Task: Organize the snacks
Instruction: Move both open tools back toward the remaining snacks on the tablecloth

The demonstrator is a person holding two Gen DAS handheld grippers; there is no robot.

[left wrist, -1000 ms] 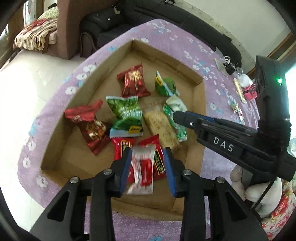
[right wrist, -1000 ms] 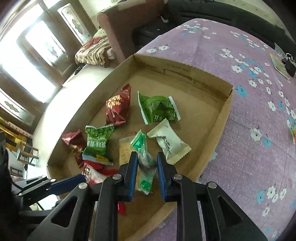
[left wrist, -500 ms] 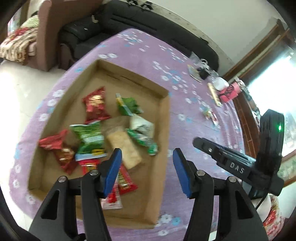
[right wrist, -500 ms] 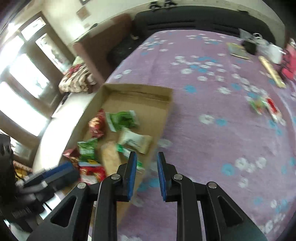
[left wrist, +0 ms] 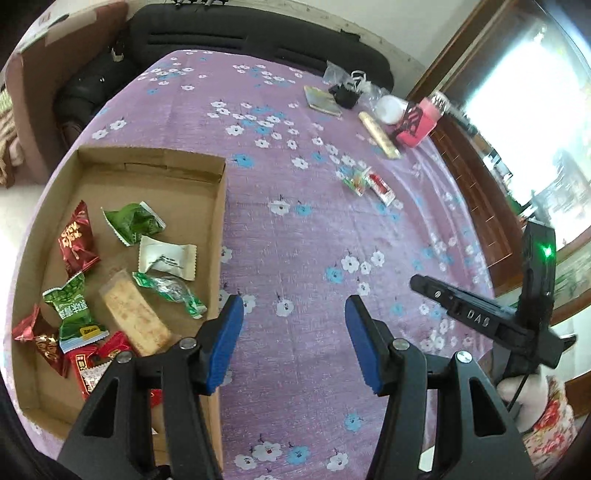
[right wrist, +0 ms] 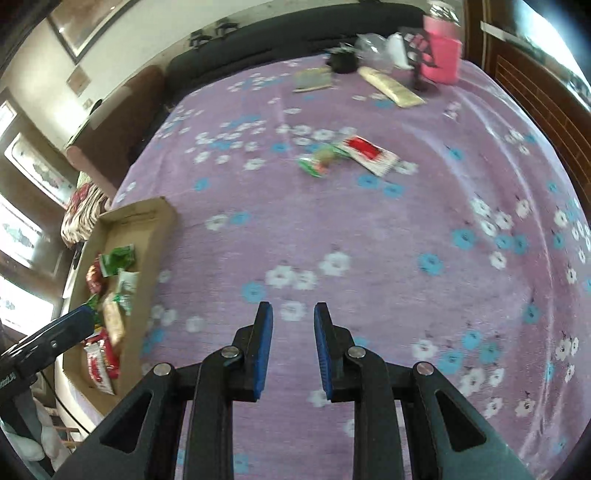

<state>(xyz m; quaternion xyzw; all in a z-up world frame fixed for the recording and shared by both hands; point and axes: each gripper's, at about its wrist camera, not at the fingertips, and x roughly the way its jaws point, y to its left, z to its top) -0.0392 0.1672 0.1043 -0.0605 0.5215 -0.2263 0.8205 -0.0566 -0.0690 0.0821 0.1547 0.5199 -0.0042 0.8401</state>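
Both the left claw (left wrist: 293, 341) and right claw (right wrist: 293, 350) gape empty, two blurry snacks (right wrist: 347, 155) well ahead.

A home living room: a black sofa (left wrist: 258, 40) stands behind the table's purple floral cloth (left wrist: 295, 240), a framed picture (right wrist: 85, 22) above it.

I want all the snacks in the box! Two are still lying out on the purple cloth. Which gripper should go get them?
Probably the right gripper. It is empty, open and points across the cloth at the red-and-white packet and green candy. The left gripper, also open, sits by the cardboard box.
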